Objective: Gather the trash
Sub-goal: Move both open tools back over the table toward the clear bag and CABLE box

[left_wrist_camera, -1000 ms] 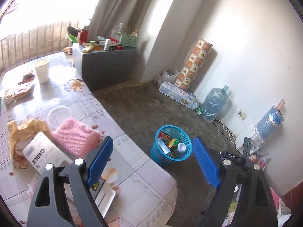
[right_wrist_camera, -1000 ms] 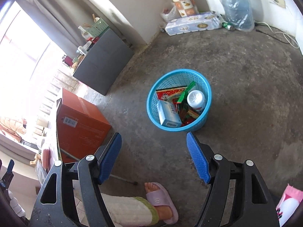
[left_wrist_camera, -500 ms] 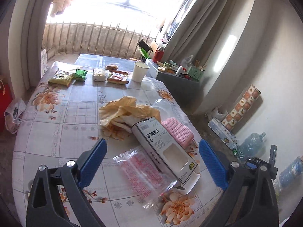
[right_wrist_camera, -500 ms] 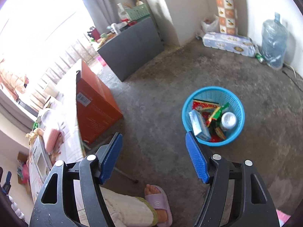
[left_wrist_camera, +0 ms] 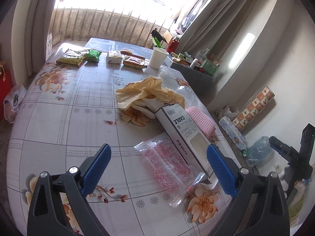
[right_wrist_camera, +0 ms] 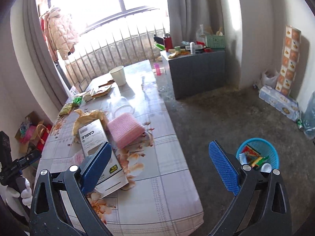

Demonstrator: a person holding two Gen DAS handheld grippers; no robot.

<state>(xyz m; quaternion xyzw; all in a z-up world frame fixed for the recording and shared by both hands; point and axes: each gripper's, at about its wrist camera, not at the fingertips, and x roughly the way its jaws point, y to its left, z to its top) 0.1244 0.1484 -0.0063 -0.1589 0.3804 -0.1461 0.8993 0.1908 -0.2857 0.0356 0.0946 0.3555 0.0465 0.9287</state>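
Grippers: my left gripper (left_wrist_camera: 158, 168) and right gripper (right_wrist_camera: 158, 167) both spread wide, empty, above table (left_wrist_camera: 59, 118); clear wrapper (left_wrist_camera: 167, 165) beside CABLE box (left_wrist_camera: 185, 135)

Both grippers have black frames, silver screws and blue ribbed fingers (left_wrist_camera: 220, 166); a white glove (right_wrist_camera: 23, 194) covers the hand.

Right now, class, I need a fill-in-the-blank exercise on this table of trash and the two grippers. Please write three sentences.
1. The large word printed on the long white cardboard box is ____.
2. The round blue plastic basket holding trash stands on the ____.
3. The left gripper and the right gripper both have their jaws ____.

Missing words: CABLE; floor; open
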